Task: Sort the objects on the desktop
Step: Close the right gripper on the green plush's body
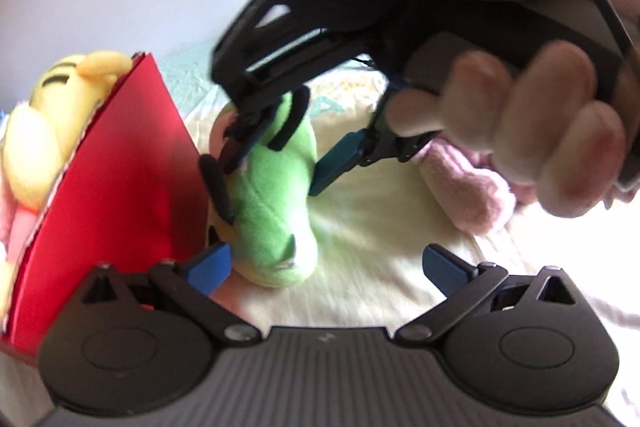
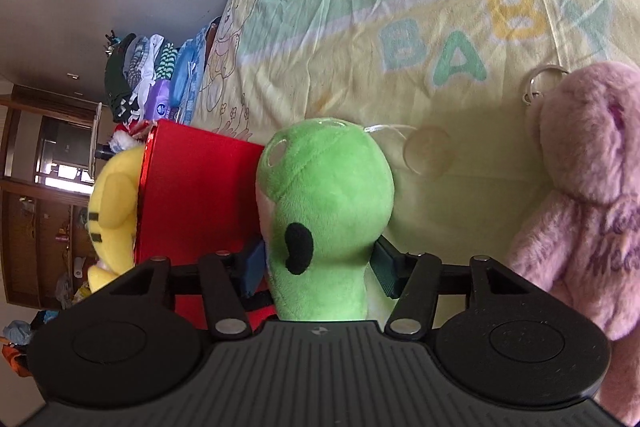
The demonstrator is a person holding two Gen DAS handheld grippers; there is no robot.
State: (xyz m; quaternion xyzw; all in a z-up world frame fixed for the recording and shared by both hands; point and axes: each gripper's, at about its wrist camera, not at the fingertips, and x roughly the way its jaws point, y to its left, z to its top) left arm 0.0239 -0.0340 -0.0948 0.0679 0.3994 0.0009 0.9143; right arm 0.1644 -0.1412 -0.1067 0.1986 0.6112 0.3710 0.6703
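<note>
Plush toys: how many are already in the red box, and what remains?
Done: the yellow plush sits in the red box. In hand: the right hand-held gripper has its fingers either side of the green plush; the left hand-held gripper is open and empty. Left: the pink plush bear lies on the sheet.

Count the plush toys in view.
3. Green plush sits between the right hand-held gripper fingers; yellow plush is in the red box; pink plush lies on the sheet. More may be hidden inside the box.
</note>
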